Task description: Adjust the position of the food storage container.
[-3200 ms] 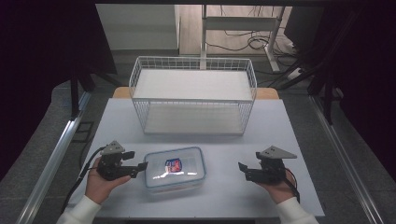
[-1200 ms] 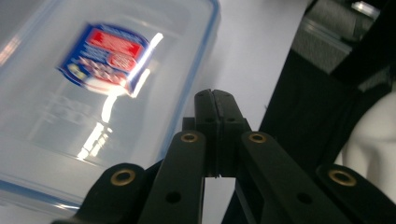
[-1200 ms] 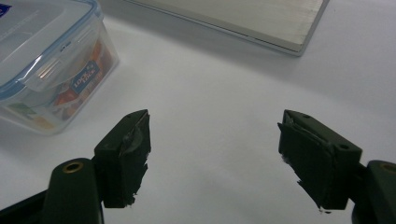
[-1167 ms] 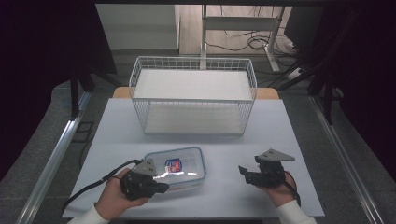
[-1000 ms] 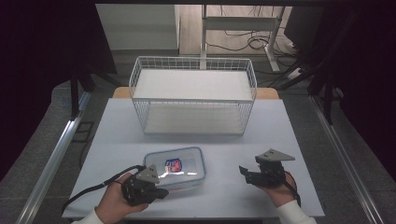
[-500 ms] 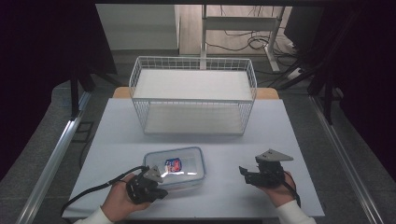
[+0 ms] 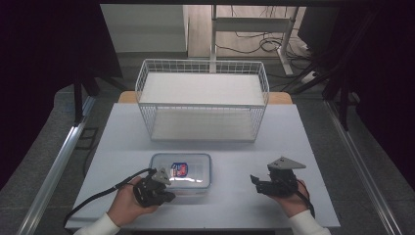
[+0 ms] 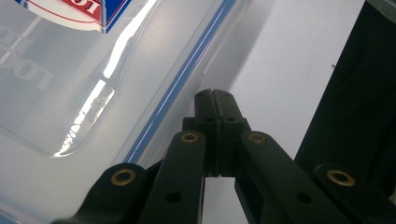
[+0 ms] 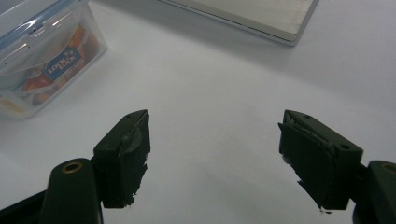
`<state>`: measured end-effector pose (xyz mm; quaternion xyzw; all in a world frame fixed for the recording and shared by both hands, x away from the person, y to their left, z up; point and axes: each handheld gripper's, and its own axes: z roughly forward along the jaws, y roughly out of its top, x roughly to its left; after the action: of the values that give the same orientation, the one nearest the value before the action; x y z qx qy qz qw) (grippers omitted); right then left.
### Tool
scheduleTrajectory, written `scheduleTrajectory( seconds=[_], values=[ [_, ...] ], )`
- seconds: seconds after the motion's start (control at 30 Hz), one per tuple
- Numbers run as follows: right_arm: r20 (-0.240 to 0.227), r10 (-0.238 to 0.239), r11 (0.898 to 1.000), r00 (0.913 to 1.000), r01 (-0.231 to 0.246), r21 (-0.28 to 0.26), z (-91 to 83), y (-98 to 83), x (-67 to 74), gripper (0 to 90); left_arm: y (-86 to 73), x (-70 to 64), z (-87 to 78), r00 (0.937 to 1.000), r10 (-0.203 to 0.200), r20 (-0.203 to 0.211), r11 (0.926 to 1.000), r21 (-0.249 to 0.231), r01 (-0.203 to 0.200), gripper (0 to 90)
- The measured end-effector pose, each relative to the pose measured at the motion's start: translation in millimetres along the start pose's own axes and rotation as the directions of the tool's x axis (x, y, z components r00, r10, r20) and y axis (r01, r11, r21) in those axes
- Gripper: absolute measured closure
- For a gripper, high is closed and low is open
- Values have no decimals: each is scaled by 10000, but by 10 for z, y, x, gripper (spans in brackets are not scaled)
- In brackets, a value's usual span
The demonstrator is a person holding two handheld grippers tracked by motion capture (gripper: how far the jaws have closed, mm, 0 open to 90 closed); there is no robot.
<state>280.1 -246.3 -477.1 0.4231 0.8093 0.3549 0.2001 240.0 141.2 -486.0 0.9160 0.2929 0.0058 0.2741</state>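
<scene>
Left gripper (image 7: 164,182) has its jaws pressed together, tips at the near left corner of the one clear plastic container (image 7: 188,169) on the white worktop (image 7: 235,205). Right gripper (image 7: 255,181), jaws spread with nothing between them, rests well right of the container, pointing toward it. One wire basket (image 7: 203,105) stands behind the container.

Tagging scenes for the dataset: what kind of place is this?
Probably a lab or recording workspace, not a home: a bare white table carrying a wire basket and a clear plastic container, dark curtains around it, and loose cables on the floor behind.
</scene>
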Motion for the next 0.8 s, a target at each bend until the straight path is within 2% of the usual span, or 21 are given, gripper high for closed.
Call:
scheduleTrajectory(
  seconds=[0.03, 0.07, 0.13, 0.27, 0.3, 0.4, 0.47, 0.5, 0.53, 0.57, 0.6, 0.63, 0.67, 0.7, 0.77, 0.8],
  values=[
    [15, -50, 10000, 10000, 50, 1, -1, 1, 3, 246, 0, 0, 0, 10000, 0, 0, 10000, 0, 0, 900],
    [2, -58, 10000, 10000, 58, 5, -2, 1, 10, 246, -9, -17, -45, 9995, 13, 309, 10000, -60, -11, 900],
    [17, -111, 9999, 9999, 111, 27, -3, 1, 16, 246, -17, -58, -125, 9982, -11, 603, 9996, -281, 28, 900],
    [41, -117, 9999, 9999, 117, 32, -5, -2, 13, 246, -28, -36, -299, 9974, -183, 703, 9961, -853, 243, 900],
    [71, -83, 10000, 9999, 83, 20, -4, -1, 8, 246, -32, 33, -422, 9985, -346, 428, 9914, -1246, 397, 900],
    [91, -75, 10000, 9999, 75, 22, -6, 0, 10, 246, -58, 178, -587, 9972, -709, -251, 9837, -1673, 657, 900],
    [98, -95, 10000, 9999, 95, 11, -10, 2, 11, 246, -107, 307, -679, 9901, -1181, -757, 9748, -1988, 1011, 900],
    [103, -103, 9999, 9999, 103, 1, -12, 2, 10, 246, -145, 387, -709, 9837, -1530, -948, 9687, -2111, 1304, 900],
    [103, -103, 9999, 9999, 103, 1, -12, 2, 10, 246, -145, 387, -709, 9837, -1530, -948, 9687, -2111, 1304, 900],
    [122, -134, 9999, 9998, 134, -23, -18, 1, 7, 246, -245, 545, -736, 9686, -2287, -976, 9504, -2378, 2004, 900],
    [130, -138, 9999, 9998, 138, -20, -19, -1, 5, 246, -245, 545, -736, 9686, -2287, -976, 9504, -2378, 2004, 900],
    [130, -138, 9999, 9998, 138, -20, -19, -1, 5, 246, -295, 619, -735, 9602, -2591, -1047, 9431, -2419, 2281, 900],
    [154, -141, 9999, 9998, 141, 11, -14, -4, 0, 246, -380, 750, -705, 9427, -3110, -1212, 9310, -2384, 2765, 900],
    [154, -154, 9999, 9998, 153, 30, -9, -5, -2, 246, -415, 806, -676, 9361, -3315, -1178, 9245, -2387, 2973, 900],
    [157, -164, 9998, 9997, 163, 68, -2, -4, 2, 246, -458, 892, -607, 9284, -3522, -1187, 9215, -2177, 3217, 900],
    [157, -164, 9998, 9997, 163, 68, -2, -4, 2, 246, -458, 892, -607, 9284, -3522, -1187, 9215, -2177, 3217, 900]
  ],
)
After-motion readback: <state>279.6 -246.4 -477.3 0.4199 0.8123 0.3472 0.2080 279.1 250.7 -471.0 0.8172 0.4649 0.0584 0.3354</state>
